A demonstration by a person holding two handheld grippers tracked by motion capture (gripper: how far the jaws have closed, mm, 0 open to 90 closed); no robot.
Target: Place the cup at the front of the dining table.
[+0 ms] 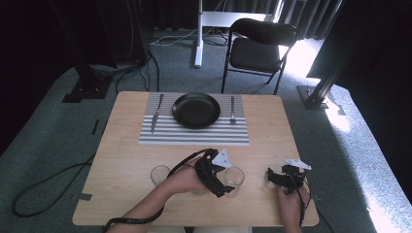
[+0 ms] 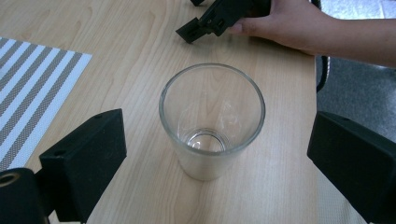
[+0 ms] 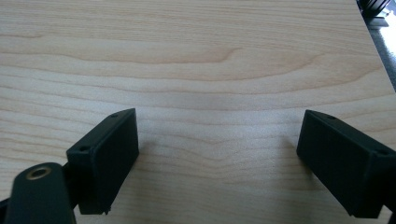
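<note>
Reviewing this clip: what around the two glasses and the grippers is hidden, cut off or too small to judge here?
- High view: the glass near the left gripper is partly covered by that gripper, so contact cannot be judged.
- High view: the second glass is small, its base behind the left hand.
- High view: the right gripper is too small to read its jaws.
- Left gripper view: the frame edges cut off both jaws.

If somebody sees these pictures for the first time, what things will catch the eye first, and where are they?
The eye goes first to the clear empty glass, upright on the wooden table near the person's edge, with the left gripper open around it and not touching. Next comes the black plate on the striped placemat at the far side, between a knife and a fork. A second glass stands to the left.
</note>
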